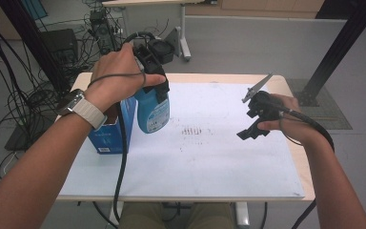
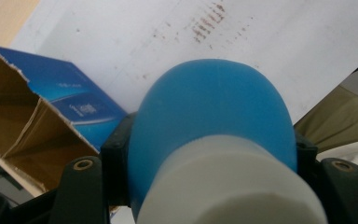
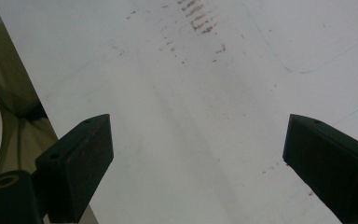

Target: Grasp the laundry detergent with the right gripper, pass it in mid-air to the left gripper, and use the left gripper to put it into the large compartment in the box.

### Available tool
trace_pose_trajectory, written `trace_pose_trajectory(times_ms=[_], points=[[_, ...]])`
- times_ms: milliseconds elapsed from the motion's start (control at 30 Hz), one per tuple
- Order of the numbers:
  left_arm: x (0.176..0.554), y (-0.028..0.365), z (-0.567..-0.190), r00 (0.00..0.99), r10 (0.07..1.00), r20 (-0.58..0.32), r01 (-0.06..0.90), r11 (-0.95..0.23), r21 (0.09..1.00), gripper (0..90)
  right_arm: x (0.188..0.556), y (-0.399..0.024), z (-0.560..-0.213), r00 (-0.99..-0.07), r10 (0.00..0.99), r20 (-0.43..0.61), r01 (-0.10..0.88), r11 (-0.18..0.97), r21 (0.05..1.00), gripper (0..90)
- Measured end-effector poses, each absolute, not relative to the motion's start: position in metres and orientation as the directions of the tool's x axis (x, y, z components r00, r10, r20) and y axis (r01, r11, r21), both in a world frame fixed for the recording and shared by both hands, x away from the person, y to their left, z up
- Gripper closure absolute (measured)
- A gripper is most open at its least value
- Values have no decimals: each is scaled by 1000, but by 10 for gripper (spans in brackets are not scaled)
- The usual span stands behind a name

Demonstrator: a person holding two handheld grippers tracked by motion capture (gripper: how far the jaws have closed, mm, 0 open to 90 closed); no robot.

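we see the white-covered tabletop lying wide and bare to the right of the left hand-held gripper, so there is room to move that way. just left of it stands the torn blue carton, whose open flaps could catch. the blue bottle hangs clamped by its neck, clear of the surface; we judge a slip likely if it swings. the right hand-held gripper hovers well apart, jaws spread and empty.

Wooden table, white sheet, open blue box
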State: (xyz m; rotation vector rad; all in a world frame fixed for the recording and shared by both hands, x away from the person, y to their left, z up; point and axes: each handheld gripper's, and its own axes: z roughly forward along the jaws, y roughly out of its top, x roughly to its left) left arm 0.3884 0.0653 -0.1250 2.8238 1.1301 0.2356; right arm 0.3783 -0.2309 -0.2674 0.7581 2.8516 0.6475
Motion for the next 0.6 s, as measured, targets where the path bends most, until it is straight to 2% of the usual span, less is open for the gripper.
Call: trace_pose_trajectory(times_ms=[600], points=[[392,71,-101,604,790,106,775,-613,154,381,381,-235,-266,-860,510,-14,457,782,424,85]])
